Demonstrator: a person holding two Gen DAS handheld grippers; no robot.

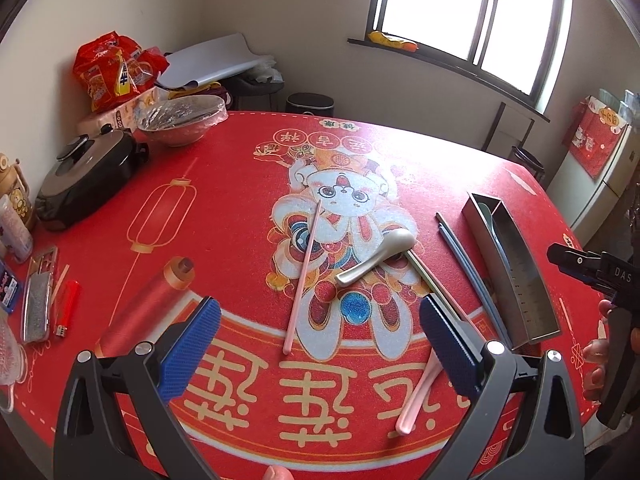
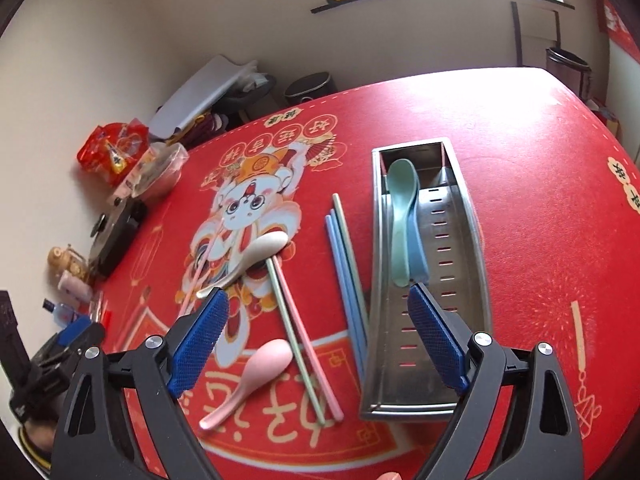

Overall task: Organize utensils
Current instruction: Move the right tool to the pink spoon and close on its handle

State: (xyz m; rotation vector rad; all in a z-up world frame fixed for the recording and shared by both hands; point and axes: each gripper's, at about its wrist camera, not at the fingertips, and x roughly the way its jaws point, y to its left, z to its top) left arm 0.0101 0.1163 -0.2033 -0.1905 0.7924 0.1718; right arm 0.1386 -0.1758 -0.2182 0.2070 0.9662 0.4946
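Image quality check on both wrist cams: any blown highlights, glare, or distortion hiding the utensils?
Left wrist: window blown white, its glare washing out the far part of the tablecloth; utensils stay readable. Right wrist: same glare on the far tablecloth, metal tray and its spoons sharp. Both: strong fisheye bending at the edges, dark corners.

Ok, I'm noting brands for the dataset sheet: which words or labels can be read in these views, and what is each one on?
"DAS": white letters on the black body of the right tool, seen in the left wrist view.
Gold Chinese characters on the red tablecloth: large, but upside down and not safely readable.
Print on the snack bags: too small and blurred.
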